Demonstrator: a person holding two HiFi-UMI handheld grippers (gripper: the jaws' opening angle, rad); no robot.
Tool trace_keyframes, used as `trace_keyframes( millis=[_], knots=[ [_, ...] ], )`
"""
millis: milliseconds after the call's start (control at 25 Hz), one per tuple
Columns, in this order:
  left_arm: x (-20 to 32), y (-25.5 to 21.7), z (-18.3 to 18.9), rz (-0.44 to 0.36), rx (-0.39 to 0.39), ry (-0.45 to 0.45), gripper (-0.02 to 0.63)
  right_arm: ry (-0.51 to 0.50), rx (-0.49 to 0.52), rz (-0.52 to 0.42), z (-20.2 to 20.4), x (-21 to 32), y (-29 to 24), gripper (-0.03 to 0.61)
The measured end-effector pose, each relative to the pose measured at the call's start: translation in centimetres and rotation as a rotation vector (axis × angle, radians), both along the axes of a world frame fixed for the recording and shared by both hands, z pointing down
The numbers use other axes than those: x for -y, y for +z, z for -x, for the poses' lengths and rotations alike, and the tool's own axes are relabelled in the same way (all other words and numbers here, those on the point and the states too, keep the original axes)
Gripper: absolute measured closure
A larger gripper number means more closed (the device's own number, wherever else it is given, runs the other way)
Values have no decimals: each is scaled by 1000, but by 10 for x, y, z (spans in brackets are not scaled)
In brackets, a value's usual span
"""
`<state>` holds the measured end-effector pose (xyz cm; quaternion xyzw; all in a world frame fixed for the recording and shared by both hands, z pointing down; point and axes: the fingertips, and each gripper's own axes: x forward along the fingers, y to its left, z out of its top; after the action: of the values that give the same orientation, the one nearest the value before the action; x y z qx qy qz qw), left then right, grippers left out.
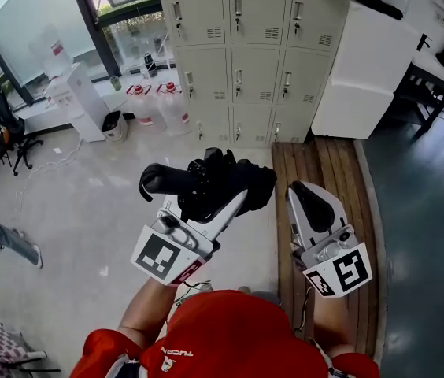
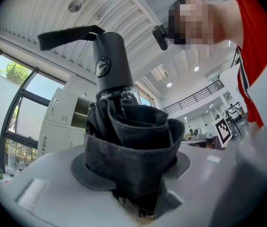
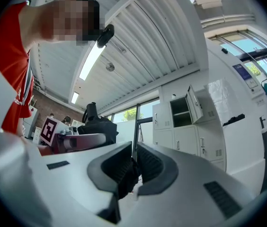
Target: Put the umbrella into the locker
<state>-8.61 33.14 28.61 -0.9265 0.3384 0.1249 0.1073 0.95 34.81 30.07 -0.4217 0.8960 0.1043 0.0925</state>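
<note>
A black folded umbrella [image 1: 206,181] lies crosswise in my left gripper [image 1: 220,203], which is shut on its bundled canopy [image 2: 129,145]. Its handle [image 2: 111,60] with a strap sticks up past the jaws in the left gripper view. My right gripper [image 1: 307,195] hangs beside it on the right, shut with nothing in it; its pads [image 3: 147,162] meet. The grey lockers [image 1: 238,53] stand ahead across the floor. One upper compartment [image 3: 184,110] has its door swung open. The left gripper with the umbrella [image 3: 93,123] also shows in the right gripper view.
A white cabinet [image 1: 371,61] stands right of the lockers. Large water bottles [image 1: 159,105] and a white dispenser [image 1: 80,101] sit to their left. A wooden floor strip [image 1: 324,164] runs under my right gripper. A desk [image 1: 442,77] is at the far right.
</note>
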Motion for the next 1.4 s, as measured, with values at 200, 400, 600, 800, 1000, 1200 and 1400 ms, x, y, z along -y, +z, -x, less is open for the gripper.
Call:
trace_keyframes(
  millis=[200,400,600,800,1000,1200,1400],
  knots=[
    [11,-12,-13,-24,-26,-27,377,-2,11,-10,-24,10,-3,575],
    [22,-6,-24,-8,3,-46,377,-11,28,-12,-35,20,-5,575],
    [43,-6,-29,-4,-3,-43,377,-6,27,-1,-39,38,-1,575],
    [81,-3,-29,-5,0,-40,377,23,10,-1,-43,67,1,575],
    [135,-8,-22,-29,-15,-22,377,49,-8,1,-37,118,1,575],
    [200,-26,-10,-72,-25,-5,377,57,-31,-5,-17,181,-5,574],
    [269,-50,2,-106,-35,10,377,72,-31,-9,-1,245,-11,574]
  ],
)
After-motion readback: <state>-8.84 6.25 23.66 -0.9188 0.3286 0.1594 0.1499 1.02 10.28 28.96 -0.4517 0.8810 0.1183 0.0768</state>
